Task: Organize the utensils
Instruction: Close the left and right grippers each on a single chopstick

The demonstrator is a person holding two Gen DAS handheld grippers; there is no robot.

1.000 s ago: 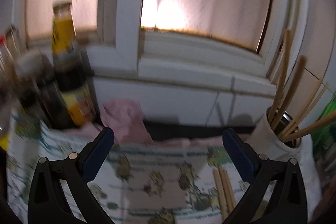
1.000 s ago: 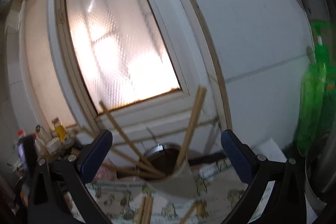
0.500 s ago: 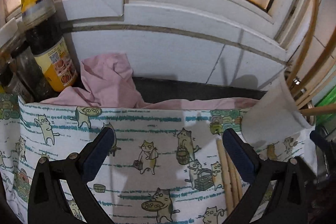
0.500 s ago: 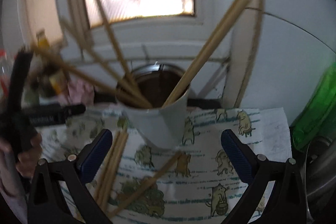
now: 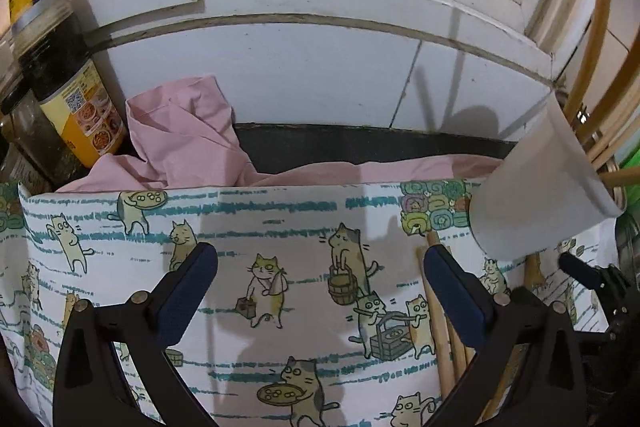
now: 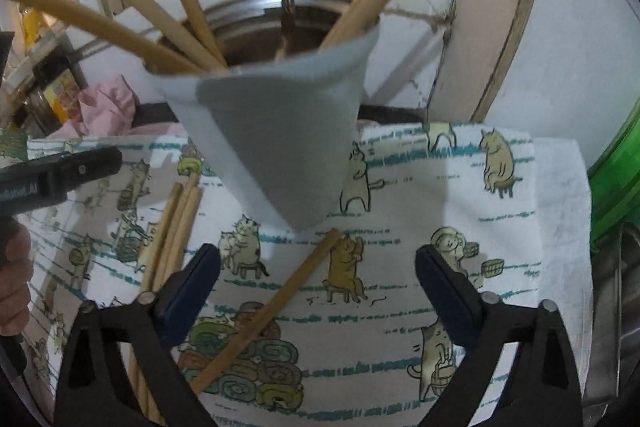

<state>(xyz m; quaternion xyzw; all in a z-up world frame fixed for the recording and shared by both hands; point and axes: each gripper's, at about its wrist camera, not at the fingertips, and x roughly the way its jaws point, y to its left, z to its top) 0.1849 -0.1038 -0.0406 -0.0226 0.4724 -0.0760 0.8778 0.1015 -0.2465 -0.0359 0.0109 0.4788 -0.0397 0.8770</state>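
Note:
A white cup [image 6: 280, 143] stands on the cat-print cloth [image 6: 460, 195] and holds several wooden chopsticks [image 6: 100, 23]. One loose chopstick [image 6: 272, 311] lies slanted in front of the cup, between my right gripper's jaws. A bundle of chopsticks [image 6: 172, 231] lies to the cup's left. My right gripper [image 6: 318, 283] is open and empty, low over the cloth. My left gripper [image 5: 320, 287] is open and empty over the cloth [image 5: 120, 239], with the cup [image 5: 536, 195] to its right and the bundle [image 5: 440, 347] behind its right finger.
A yellow-labelled sauce bottle [image 5: 60, 67] and jars stand at the back left. A crumpled pink cloth [image 5: 180, 135] lies against the tiled wall. A green bottle [image 6: 616, 171] and a metal pot [image 6: 616, 327] are on the right. A window frame rises behind.
Both grippers have dropped from facing the window to low over the cloth. The right gripper has come close to the cup and the loose chopstick. Both stay open.

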